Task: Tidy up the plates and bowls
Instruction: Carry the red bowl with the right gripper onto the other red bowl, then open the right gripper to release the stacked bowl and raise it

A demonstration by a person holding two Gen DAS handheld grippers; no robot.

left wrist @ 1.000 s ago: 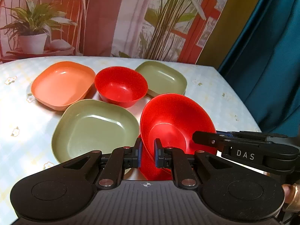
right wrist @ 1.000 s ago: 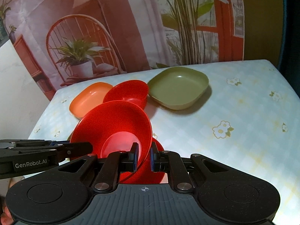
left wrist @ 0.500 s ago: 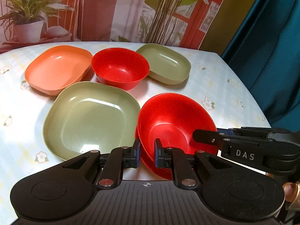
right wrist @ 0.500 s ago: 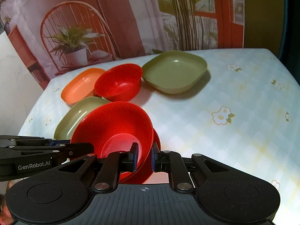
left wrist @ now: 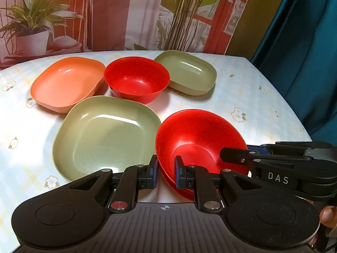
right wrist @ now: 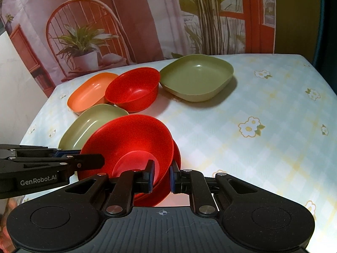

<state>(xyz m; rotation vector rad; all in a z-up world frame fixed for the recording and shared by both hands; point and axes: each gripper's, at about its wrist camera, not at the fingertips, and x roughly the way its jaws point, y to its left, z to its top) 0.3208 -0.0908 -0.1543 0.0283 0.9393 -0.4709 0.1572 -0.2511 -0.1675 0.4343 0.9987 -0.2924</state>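
While both hands hold steady, the left wrist view shows the left tongs (left wrist: 165,174) set on the near rim of a wide red bowl (left wrist: 200,135) at the near right edge of the bench (left wrist: 252,97). Their jaws have just eased open a touch, with the rim between them and the pads apparently on it. This bowl sits tilted in a second red bowl (left wrist: 174,189) beneath it. The right tongs (left wrist: 226,154) reach in over its right rim. Just left lies a large green plate (left wrist: 105,135). Toward the far edge stand an orange dish (left wrist: 65,82), a deep red bowl (left wrist: 137,78) and a smaller green dish (left wrist: 187,71).

From the right wrist, the right tongs (right wrist: 161,176) are clamped on the wide red bowl's (right wrist: 130,135) near rim, one pad inside and one outside. The left tongs (right wrist: 101,161) grip its left rim.
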